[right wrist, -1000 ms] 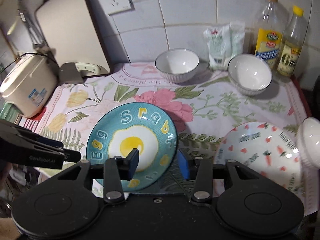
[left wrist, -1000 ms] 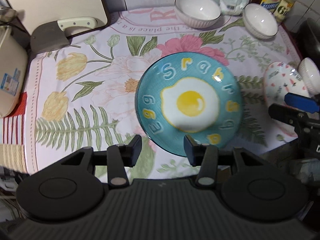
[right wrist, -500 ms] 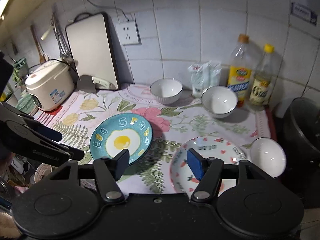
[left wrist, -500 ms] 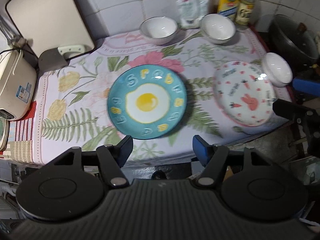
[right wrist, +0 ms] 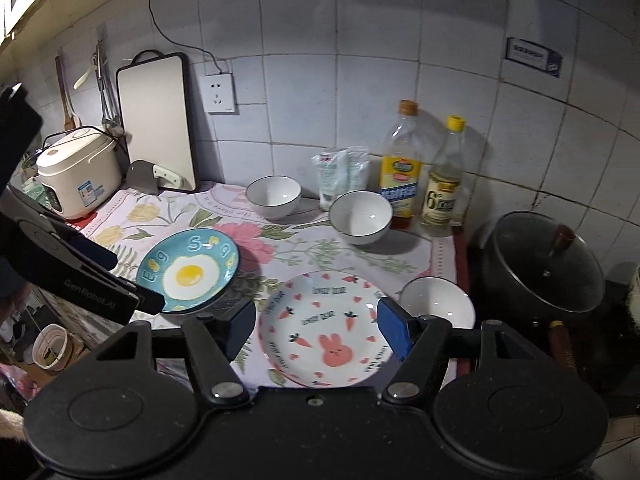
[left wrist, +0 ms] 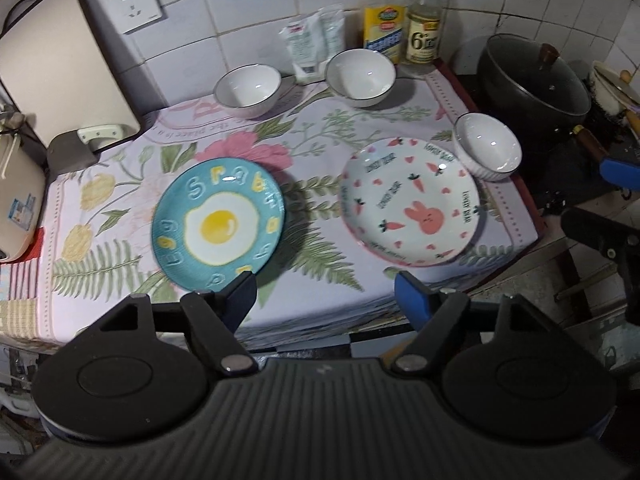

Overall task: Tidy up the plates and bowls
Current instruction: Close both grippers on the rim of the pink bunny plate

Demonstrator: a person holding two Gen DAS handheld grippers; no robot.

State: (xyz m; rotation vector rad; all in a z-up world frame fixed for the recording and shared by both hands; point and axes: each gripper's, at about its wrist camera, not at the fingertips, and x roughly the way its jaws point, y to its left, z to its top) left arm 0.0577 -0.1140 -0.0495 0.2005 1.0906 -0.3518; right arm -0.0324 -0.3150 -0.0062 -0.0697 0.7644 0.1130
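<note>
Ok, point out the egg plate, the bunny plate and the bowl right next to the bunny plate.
egg plate (left wrist: 219,226), left wrist view, on the yellow yolk.
bunny plate (left wrist: 426,216), left wrist view, on the pink bunny.
bowl (left wrist: 489,145), left wrist view, on its white inside.

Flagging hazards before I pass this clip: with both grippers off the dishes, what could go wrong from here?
1. The rabbit plate lies near the counter's front edge; a clumsy pickup might push it off.
2. The small white bowl sits tight against that plate by the cloth's corner, beside the dark pot; lifting either could knock the other.
3. Both the left gripper and right gripper are open and empty; plates lying flat give fingers little to grip.
</note>
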